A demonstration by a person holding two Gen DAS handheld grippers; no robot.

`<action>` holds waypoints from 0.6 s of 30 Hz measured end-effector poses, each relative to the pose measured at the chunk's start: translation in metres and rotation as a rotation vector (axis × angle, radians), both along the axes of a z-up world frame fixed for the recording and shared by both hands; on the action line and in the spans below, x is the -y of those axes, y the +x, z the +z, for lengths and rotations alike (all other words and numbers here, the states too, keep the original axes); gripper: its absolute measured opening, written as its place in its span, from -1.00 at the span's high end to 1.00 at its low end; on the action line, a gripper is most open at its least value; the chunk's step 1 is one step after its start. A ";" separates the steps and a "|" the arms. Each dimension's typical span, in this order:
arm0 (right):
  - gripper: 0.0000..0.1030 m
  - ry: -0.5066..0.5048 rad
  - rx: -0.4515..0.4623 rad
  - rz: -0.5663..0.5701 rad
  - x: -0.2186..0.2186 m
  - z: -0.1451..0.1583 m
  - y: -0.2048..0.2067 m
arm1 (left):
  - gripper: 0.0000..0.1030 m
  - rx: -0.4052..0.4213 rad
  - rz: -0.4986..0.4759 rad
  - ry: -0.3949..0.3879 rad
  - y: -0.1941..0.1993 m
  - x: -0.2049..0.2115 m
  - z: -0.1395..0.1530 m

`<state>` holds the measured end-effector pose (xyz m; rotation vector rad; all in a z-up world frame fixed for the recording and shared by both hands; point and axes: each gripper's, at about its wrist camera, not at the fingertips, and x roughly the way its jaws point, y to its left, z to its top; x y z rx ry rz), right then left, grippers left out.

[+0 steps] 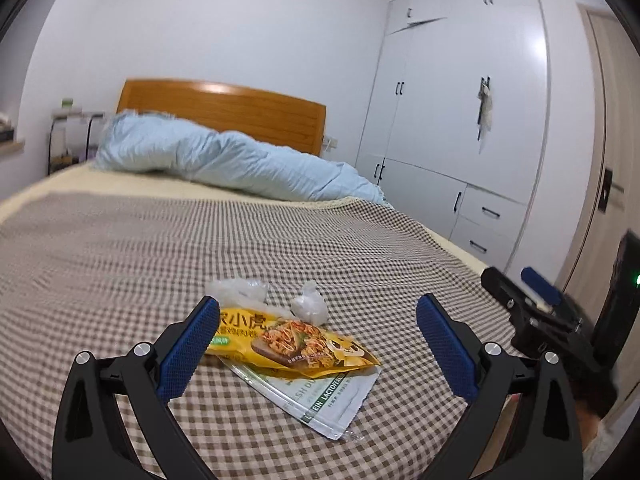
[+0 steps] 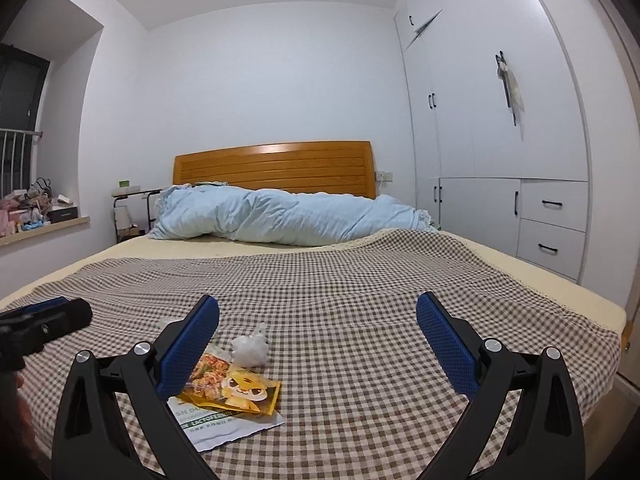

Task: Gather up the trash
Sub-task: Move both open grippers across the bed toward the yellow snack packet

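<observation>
- The left gripper (image 1: 318,310) was held spread wide above the checked blanket (image 1: 120,264), with nothing between its blue pads.
- The right gripper (image 2: 318,310) was likewise held released and empty.
- A yellow snack wrapper (image 1: 296,344) was seen lying on a white-and-green pouch (image 1: 328,404), overlapping it.
- Crumpled clear plastic (image 1: 310,306) was seen just behind the wrapper, with a second clear piece (image 1: 240,290) beside it.
- A light blue duvet (image 2: 280,216) was bunched against the wooden headboard (image 2: 276,168).

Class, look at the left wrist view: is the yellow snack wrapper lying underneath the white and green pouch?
No: the yellow snack wrapper lies on top of the white and green pouch, on the checked bedspread.
</observation>
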<state>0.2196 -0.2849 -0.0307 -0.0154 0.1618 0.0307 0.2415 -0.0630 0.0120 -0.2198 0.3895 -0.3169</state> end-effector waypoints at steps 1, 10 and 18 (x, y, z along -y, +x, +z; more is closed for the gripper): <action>-0.84 -0.004 -0.004 -0.005 -0.001 -0.002 0.002 | -0.85 -0.003 -0.001 -0.003 0.001 -0.001 -0.001; -0.84 -0.006 -0.072 -0.001 -0.009 -0.016 0.012 | -0.85 -0.056 0.026 -0.023 0.011 -0.009 -0.013; -0.84 0.018 -0.090 -0.006 -0.012 -0.020 0.015 | -0.85 -0.073 0.008 -0.033 0.012 -0.008 -0.020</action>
